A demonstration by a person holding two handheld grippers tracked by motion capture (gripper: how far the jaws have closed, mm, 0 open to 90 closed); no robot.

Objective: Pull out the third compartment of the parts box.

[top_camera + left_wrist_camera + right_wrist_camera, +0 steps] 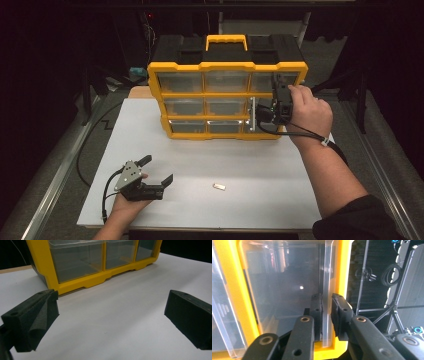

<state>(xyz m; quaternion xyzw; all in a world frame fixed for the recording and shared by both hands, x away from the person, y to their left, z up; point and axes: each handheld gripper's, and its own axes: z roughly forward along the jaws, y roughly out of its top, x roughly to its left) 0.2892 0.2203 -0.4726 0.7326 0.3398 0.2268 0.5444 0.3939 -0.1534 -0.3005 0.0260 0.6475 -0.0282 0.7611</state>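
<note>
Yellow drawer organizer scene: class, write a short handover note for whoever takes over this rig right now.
Right gripper: shut on the clear drawer's pull lip, right column of the yellow organizer.
Left gripper: open, holding nothing, over the white board.
A small metal piece lies loose on the board.
Done: drawer gripped. Left: probably pull it open; the piece likely goes inside.

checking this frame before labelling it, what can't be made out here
- Small pale flat piece on the white table, high view: too small to identify.
- Yellow organiser with clear plastic drawers: contents unreadable, dim and blurred behind the plastic in all views.
- Clear drawer's front tab, right gripper view: the right claw is shut on it; the tab's lower end is hidden by the jaws.
- Left claw, open: the person's left hand hides its underside.
</note>
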